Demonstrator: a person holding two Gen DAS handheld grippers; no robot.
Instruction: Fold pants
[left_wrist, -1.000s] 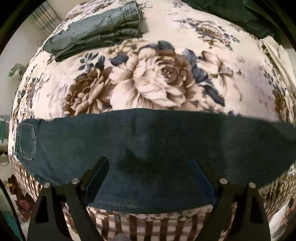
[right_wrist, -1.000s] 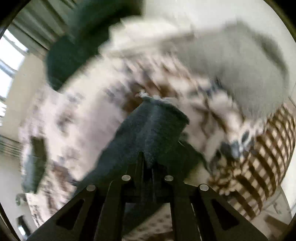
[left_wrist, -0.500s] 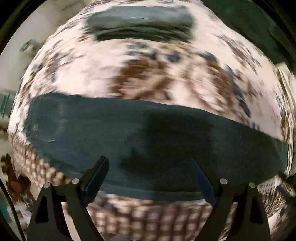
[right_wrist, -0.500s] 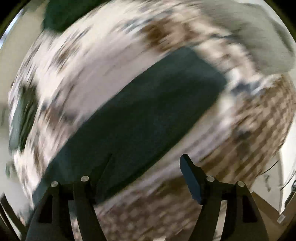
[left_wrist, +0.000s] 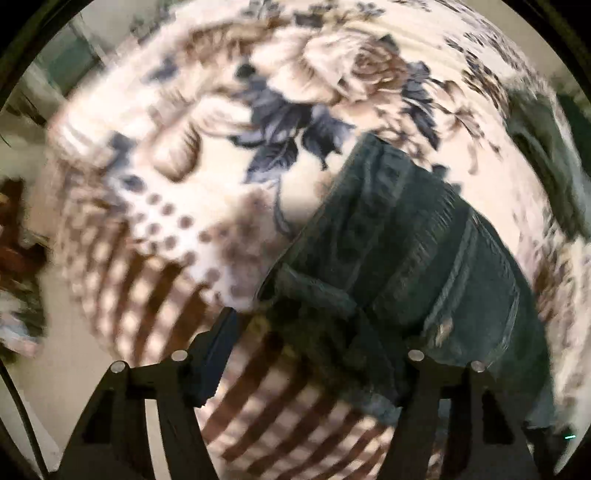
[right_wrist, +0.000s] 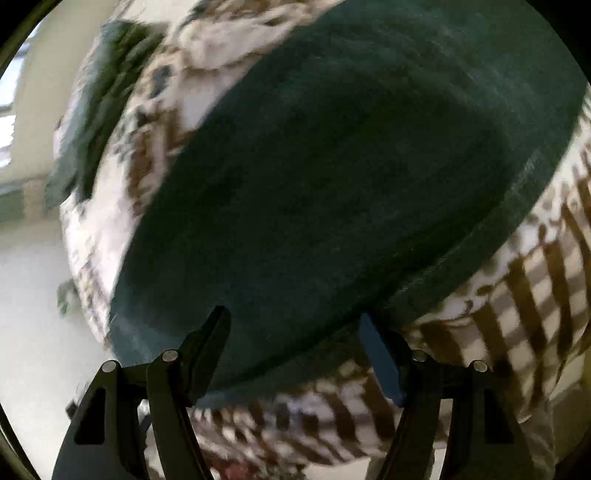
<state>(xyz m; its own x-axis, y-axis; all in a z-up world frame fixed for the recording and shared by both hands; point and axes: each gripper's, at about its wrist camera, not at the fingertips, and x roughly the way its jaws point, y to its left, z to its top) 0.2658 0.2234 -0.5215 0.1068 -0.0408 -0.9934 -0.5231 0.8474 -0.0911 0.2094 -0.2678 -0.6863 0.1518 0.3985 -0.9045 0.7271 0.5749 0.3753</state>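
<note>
Dark green jeans (right_wrist: 332, 166) lie stretched out along the near edge of a floral blanket (left_wrist: 314, 74). In the left wrist view I see their waistband end (left_wrist: 406, 240), with a belt loop and a back pocket seam. My left gripper (left_wrist: 314, 350) is open, its jaws spread either side of the waistband corner, close over it. My right gripper (right_wrist: 295, 339) is open and empty, low over the near edge of the leg fabric. Both views are blurred by motion.
A second folded pair of greyish jeans (right_wrist: 99, 92) lies at the far side of the blanket. The blanket's brown checked border (right_wrist: 517, 295) hangs over the near edge. More dark cloth (left_wrist: 546, 155) lies at the right.
My right gripper has let go of the leg end and opened, then moved closer over the leg. My left gripper has swung left to the waistband end.
</note>
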